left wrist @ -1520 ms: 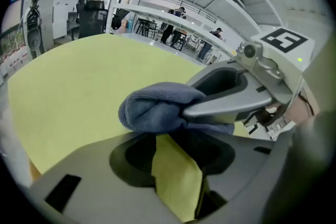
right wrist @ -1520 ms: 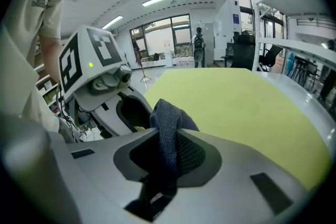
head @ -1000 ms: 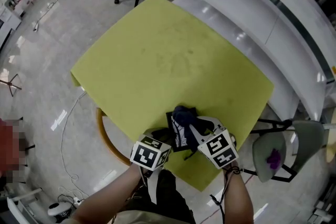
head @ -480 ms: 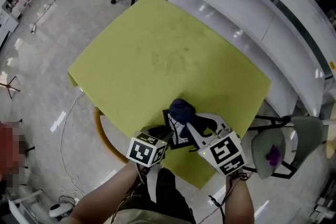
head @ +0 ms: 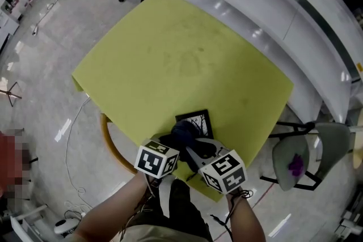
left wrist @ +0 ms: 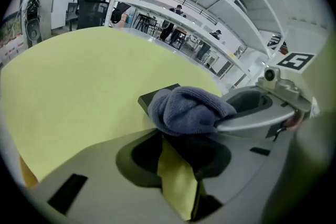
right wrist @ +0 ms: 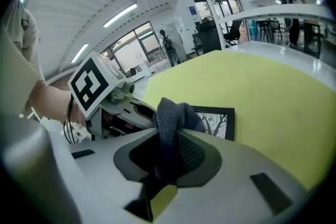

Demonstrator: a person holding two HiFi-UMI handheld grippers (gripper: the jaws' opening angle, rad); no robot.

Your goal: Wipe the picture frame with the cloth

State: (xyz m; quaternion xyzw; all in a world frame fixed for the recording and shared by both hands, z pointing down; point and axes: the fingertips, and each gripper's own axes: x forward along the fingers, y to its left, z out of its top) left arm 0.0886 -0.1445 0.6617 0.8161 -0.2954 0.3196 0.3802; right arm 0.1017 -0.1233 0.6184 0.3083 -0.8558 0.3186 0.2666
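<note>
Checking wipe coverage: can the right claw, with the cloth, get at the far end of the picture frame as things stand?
Probably yes. The right claw is shut on the cloth, which rests on the picture frame; its far end lies bare on the yellow table, nothing in the way.

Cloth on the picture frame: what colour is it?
The cloth is dark greyish blue, clearest in the left gripper view.

Picture frame [head: 196,120] flat, navy cloth [head: 182,132] bunched atop
</note>
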